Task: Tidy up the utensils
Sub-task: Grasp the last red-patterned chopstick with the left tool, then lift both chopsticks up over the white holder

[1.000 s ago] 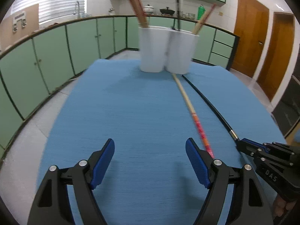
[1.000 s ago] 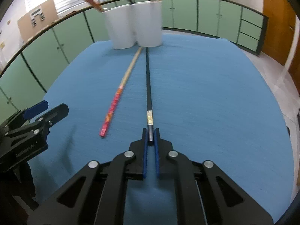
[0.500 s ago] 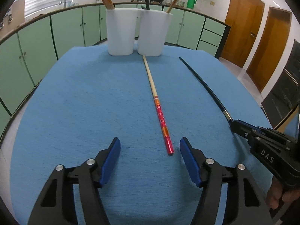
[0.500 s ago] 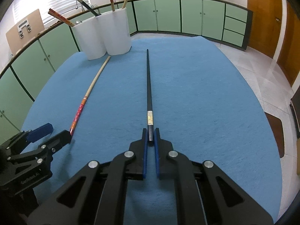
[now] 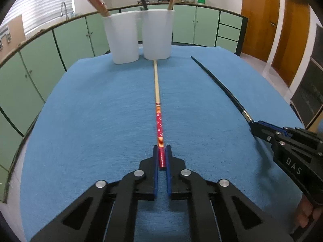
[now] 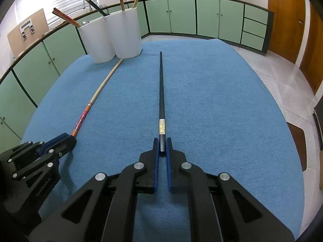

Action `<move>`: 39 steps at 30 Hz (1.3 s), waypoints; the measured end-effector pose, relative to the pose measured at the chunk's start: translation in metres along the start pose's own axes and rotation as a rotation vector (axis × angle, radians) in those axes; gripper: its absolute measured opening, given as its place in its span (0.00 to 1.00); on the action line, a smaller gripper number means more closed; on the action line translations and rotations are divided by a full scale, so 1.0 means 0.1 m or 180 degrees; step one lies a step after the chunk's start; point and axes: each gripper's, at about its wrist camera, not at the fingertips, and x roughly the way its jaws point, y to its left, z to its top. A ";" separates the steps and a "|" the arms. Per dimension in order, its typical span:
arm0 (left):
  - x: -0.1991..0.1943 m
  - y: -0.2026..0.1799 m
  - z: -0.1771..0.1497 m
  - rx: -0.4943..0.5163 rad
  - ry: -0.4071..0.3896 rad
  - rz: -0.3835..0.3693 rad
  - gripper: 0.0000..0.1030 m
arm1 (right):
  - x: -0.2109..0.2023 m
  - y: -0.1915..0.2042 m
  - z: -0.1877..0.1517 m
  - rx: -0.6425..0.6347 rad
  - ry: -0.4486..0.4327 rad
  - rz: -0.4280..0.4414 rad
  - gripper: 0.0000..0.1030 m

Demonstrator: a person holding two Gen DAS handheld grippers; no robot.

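A long chopstick with a red patterned handle and pale shaft (image 5: 157,104) lies on the blue cloth, its tip at the foot of the right white cup (image 5: 157,34). My left gripper (image 5: 162,151) is shut on its red end. A black chopstick (image 6: 161,92) lies alongside, and my right gripper (image 6: 162,143) is shut on its near end. Seen from the right wrist view, the left gripper (image 6: 70,138) holds the red chopstick (image 6: 101,88) at lower left. The left white cup (image 5: 121,38) stands beside the right one; both hold more chopsticks.
The blue cloth (image 5: 90,111) covers a table whose edges drop to a tiled floor (image 6: 282,76). Green cabinets (image 6: 181,14) ring the room, and wooden doors (image 5: 260,16) stand at the right. A person's fingers (image 5: 306,215) show under the right gripper.
My left gripper slid right over the red chopstick's end and its jaws went from wide open to shut on it. The right gripper stayed shut on the black chopstick.
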 end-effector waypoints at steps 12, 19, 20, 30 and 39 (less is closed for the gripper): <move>-0.23 0.11 -0.01 -0.0109 -0.0199 -0.0096 0.06 | -0.08 0.08 0.01 -0.0109 -0.0074 -0.0086 0.06; -0.59 0.20 0.13 -0.0099 -0.0500 -0.0045 0.06 | -0.36 0.16 0.14 -0.0222 -0.0319 -0.0075 0.06; -0.65 0.22 0.16 -0.0105 -0.0555 -0.0036 0.06 | -0.42 0.17 0.18 -0.0244 -0.0371 -0.0069 0.06; -1.05 0.34 0.37 -0.0111 -0.0887 -0.0056 0.06 | -0.86 0.25 0.47 -0.0338 -0.0725 0.0035 0.06; -1.30 0.43 0.52 -0.0135 -0.1102 -0.0138 0.05 | -1.18 0.26 0.75 -0.0366 -0.0944 0.0158 0.06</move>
